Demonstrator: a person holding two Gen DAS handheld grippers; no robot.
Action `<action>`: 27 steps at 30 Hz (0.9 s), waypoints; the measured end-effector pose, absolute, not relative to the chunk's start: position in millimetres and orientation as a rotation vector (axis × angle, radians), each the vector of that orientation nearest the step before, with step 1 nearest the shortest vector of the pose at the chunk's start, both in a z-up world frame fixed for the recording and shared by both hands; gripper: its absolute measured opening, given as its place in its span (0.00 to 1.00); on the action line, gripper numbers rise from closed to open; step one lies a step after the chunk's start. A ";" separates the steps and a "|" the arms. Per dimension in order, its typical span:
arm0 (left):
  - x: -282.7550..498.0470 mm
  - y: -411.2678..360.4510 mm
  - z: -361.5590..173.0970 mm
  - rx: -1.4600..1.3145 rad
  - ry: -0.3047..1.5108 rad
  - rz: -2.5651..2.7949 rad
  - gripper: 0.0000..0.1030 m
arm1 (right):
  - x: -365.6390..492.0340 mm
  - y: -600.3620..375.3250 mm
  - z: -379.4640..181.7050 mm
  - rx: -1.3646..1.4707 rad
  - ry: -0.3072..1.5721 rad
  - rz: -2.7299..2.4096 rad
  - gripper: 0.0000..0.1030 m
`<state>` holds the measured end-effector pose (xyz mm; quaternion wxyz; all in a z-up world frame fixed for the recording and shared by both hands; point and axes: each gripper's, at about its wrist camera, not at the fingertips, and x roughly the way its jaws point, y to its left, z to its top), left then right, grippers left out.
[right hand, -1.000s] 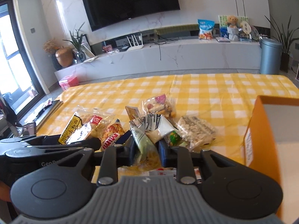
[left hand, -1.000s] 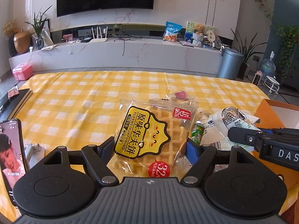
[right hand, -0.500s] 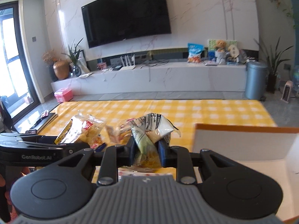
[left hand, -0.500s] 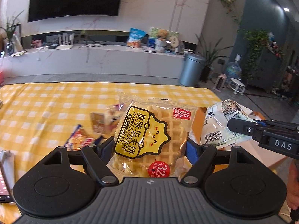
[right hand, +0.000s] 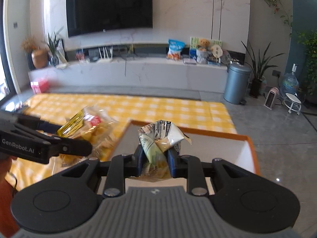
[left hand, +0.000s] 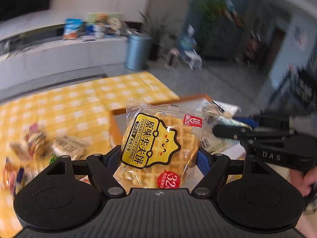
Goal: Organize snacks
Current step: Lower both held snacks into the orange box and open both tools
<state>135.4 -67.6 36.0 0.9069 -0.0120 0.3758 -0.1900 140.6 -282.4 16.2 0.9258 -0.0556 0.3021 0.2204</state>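
Note:
My left gripper (left hand: 158, 156) is shut on a clear waffle packet (left hand: 162, 144) with a yellow label, held upright in front of the orange-rimmed white box (left hand: 158, 101). My right gripper (right hand: 155, 159) is shut on a crumpled white-and-green snack bag (right hand: 162, 136) and hangs over the same box (right hand: 227, 136). In the left wrist view the right gripper (left hand: 227, 130) reaches in from the right with that bag (left hand: 218, 115). In the right wrist view the left gripper (right hand: 65, 136) comes in from the left with the waffle packet (right hand: 91, 129).
Several loose snack packets (left hand: 49, 146) lie on the yellow checked tablecloth (left hand: 79, 103) left of the box. The table's far edge drops to a grey floor with a metal bin (right hand: 236, 83) and a long white TV bench (right hand: 128, 73). A person's hand (left hand: 303, 178) holds the right gripper.
Both grippers have swung to the right and upward with their packets, from above the snack pile to over the orange-rimmed box. The left gripper has also rolled, tilting the waffle packet.

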 end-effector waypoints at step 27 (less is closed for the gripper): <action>200.7 -179.9 -49.9 0.704 1.009 -0.502 0.89 | 194.2 -275.9 -57.1 -0.335 0.904 0.466 0.23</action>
